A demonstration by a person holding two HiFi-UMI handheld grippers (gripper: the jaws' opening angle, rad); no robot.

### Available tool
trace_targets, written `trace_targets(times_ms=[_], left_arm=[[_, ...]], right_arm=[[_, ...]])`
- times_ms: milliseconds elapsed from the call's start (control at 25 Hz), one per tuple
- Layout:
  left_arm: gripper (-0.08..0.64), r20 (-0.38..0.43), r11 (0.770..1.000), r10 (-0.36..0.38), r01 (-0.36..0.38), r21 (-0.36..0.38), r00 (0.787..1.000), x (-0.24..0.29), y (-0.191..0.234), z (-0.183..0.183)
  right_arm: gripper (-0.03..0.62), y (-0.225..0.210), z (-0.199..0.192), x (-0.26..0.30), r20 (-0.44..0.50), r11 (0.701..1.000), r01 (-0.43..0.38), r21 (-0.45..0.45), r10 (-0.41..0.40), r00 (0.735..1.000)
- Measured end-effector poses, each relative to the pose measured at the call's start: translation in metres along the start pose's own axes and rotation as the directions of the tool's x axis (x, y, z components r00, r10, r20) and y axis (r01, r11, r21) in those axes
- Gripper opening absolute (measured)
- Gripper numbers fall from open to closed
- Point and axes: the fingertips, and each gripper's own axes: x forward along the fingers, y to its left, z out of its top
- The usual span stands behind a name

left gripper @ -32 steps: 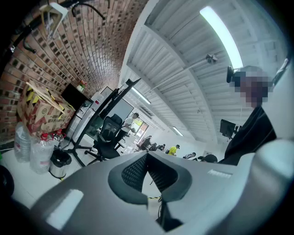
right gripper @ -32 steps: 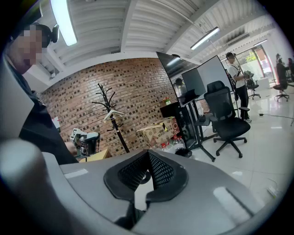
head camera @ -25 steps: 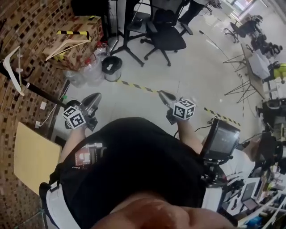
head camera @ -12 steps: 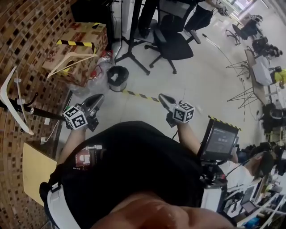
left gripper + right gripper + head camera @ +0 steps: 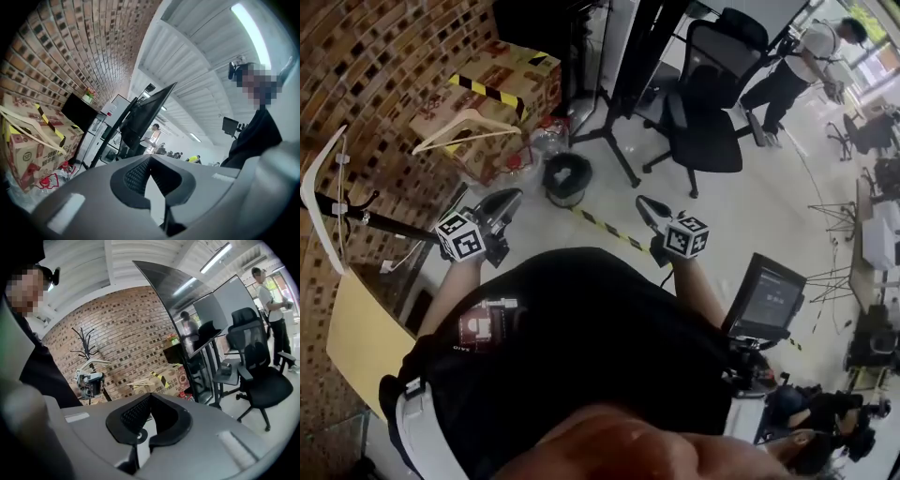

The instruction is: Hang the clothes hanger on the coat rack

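A pale wooden clothes hanger [image 5: 467, 127] lies on top of a cardboard box [image 5: 502, 89] by the brick wall; it also shows in the left gripper view [image 5: 29, 130] and in the right gripper view [image 5: 146, 379]. The black coat rack [image 5: 380, 224] stands at the left and carries a white hanger [image 5: 322, 202]; the rack [image 5: 87, 341] also appears in the right gripper view. My left gripper [image 5: 508, 196] and right gripper [image 5: 643, 202] are held in front of my body, well short of the box. Both are shut with nothing between their jaws.
A black bin [image 5: 567, 178] and plastic bottles [image 5: 546, 136] stand on the floor beside the box. A black office chair [image 5: 708, 112] and a stand's legs [image 5: 614, 141] are beyond. A yellow board [image 5: 361, 333] leans at the left. A person [image 5: 797, 66] stands far right.
The view has swung towards the brick wall. The box with the hanger and the bin have come nearer. Both grippers stay shut and empty in front of my body.
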Motion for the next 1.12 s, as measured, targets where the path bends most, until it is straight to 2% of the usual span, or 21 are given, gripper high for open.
trace_targets(times_ms=[160, 280, 360, 520, 720, 960, 1120], left_arm=[[-0.004, 0.031, 0.999, 0.050, -0.050, -0.013, 0.998, 0.039, 0.005, 0.006], [-0.003, 0.020, 0.998, 0.063, -0.063, -0.014, 0.998, 0.055, 0.009, 0.008], [-0.005, 0.018, 0.997, 0.074, -0.074, -0.006, 0.997, 0.058, 0.020, 0.011], [-0.003, 0.040, 0.997, 0.078, -0.078, -0.007, 0.996, 0.049, 0.053, 0.027], [-0.004, 0.049, 0.995, 0.097, -0.098, 0.019, 0.994, 0.010, 0.104, 0.055], [-0.004, 0.048, 0.991, 0.127, -0.128, 0.025, 0.991, -0.036, 0.157, 0.079], [-0.005, 0.070, 0.979, 0.203, -0.204, -0.001, 0.977, -0.054, 0.183, 0.081]], right_arm=[[0.014, -0.039, 0.022, 0.022, -0.068, 0.991, -0.085, -0.106, 0.078, 0.995], [0.015, -0.047, 0.027, 0.045, -0.116, 0.982, -0.132, -0.132, 0.117, 0.986], [0.017, -0.045, 0.025, 0.065, -0.156, 0.975, -0.166, -0.149, 0.142, 0.977], [0.060, -0.030, 0.021, 0.119, -0.239, 0.961, -0.221, -0.165, 0.179, 0.954], [0.103, 0.000, 0.013, 0.203, -0.345, 0.943, -0.263, -0.204, 0.182, 0.921], [0.126, 0.023, 0.020, 0.312, -0.407, 0.946, -0.305, -0.106, 0.238, 0.882], [0.164, 0.022, 0.015, 0.378, -0.472, 0.941, -0.339, 0.003, 0.300, 0.829]])
